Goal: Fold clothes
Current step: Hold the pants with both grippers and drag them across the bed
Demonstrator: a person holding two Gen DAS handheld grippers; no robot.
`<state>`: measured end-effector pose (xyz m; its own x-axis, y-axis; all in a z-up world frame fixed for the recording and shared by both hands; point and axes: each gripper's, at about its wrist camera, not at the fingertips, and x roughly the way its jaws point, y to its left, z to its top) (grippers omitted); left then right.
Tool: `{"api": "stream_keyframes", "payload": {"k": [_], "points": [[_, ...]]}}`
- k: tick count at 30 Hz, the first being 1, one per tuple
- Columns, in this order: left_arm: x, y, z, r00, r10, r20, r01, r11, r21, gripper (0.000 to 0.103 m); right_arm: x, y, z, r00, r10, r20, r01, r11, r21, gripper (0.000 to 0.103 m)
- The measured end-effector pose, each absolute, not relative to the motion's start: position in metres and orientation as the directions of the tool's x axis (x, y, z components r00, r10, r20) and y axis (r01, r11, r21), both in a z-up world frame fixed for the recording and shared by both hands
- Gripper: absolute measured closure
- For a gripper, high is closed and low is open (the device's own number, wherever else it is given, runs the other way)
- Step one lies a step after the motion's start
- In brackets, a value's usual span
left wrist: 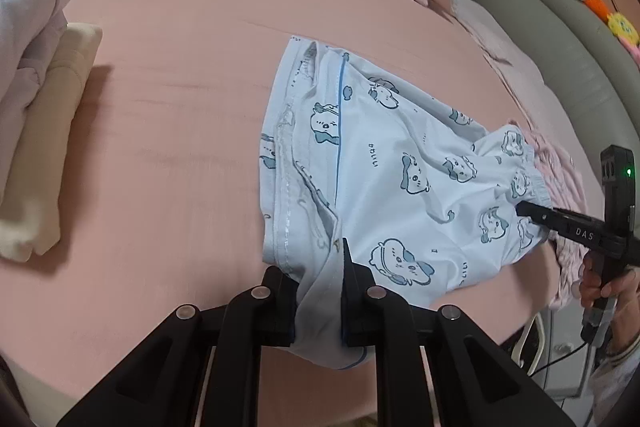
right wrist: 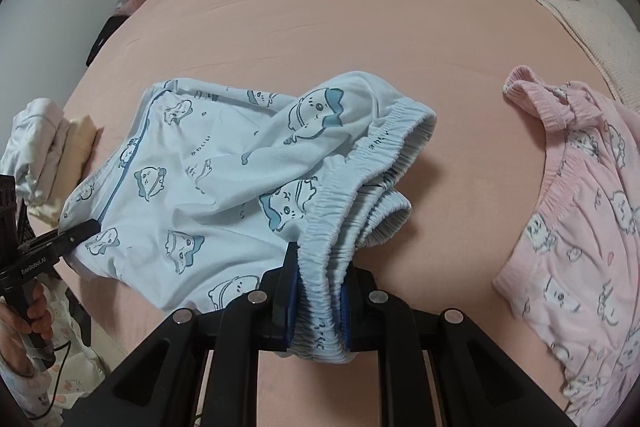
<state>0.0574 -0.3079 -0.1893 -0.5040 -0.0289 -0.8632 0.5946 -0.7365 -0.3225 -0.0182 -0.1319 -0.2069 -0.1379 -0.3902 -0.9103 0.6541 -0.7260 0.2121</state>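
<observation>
Left gripper [left wrist: 318, 291] and right gripper [right wrist: 318, 301] each clamp blue shorts [right wrist: 224, 183] mid-fold on the bed [right wrist: 360, 39]; next, lay halves together.

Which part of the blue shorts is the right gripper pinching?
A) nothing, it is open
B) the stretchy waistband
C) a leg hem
B: in the right wrist view the right gripper is shut on the gathered elastic waistband of the blue shorts, while the left gripper pinches the leg end.
</observation>
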Motion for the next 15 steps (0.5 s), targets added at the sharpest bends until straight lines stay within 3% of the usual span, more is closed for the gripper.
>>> {"api": "stream_keyframes", "payload": {"k": [4, 15], "points": [[0.060, -0.301, -0.192, -0.488, -0.024, -0.873, 0.597, -0.739, -0.314, 0.091, -0.060, -0.109, -0.200, -0.131, -0.381, -0.915, 0.666, -0.718, 0.203, 0.088], [0.065, -0.277, -0.189, -0.460, -0.022, -0.888, 0.586, -0.758, -0.285, 0.091, -0.069, -0.112, -0.194, -0.127, -0.376, -0.918, 0.713, -0.678, 0.179, 0.088]]}}
